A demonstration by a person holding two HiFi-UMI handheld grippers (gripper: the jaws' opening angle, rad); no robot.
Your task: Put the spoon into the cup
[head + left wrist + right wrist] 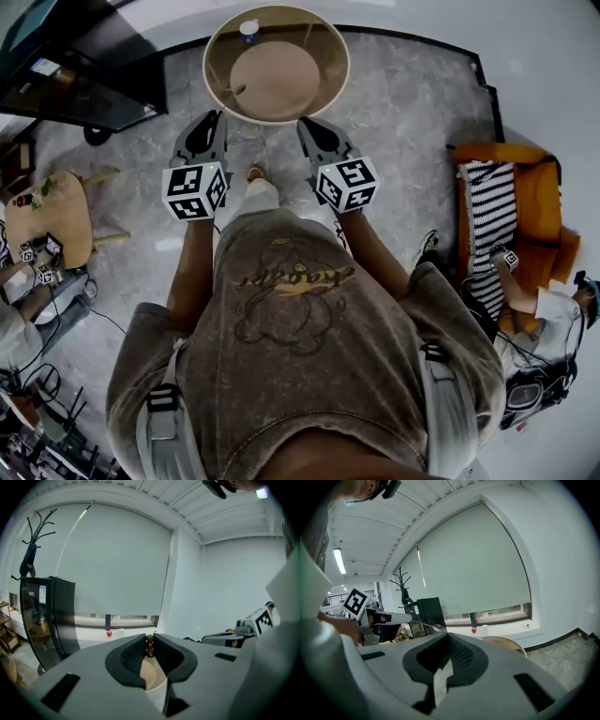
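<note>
Spoon in left claw, cup ahead at the far side of the tabletop.

Left claw (216, 118) is clamped on the spoon (434, 626), handle pinched between the pads and bowl leading out along the claw's own line (hard to pick out from the head view, plain from the right gripper view). The cup (248, 28) stands upright at the far edge of the round tabletop (281, 80), and both claws hang at its near edge. The cup lies ahead and slightly right of the left claw, which is the nearer one. Right claw (307, 126) is closed on nothing. Likely call: carry forward over the tabletop, then tip the spoon's long axis bowl-down above the cup's mouth.
</note>
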